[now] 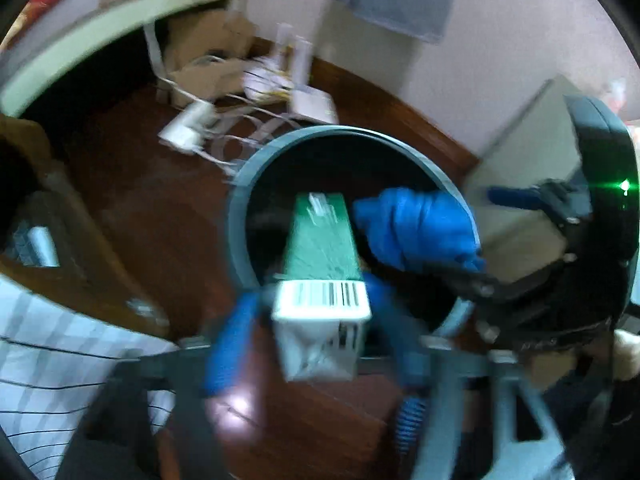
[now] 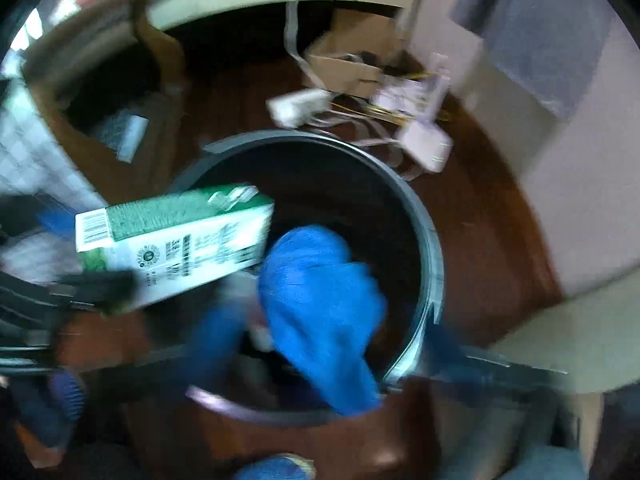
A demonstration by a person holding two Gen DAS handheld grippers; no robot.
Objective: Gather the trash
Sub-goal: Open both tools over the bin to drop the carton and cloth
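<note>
Carton and blue cloth over the bin

The left tool [image 1: 316, 344] pinches a green-and-white carton [image 1: 322, 256] above the bin [image 1: 240, 216]; the right tool [image 2: 320, 344] holds a blue cloth [image 2: 320, 300] over the opening, its grip too blurred to tell.

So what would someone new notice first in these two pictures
A green and white carton, pinched in the left hand-held gripper, pokes out over the open mouth of a round grey bin. Beside it hangs a bright blue crumpled thing at the right hand-held gripper, also above the bin.
</note>
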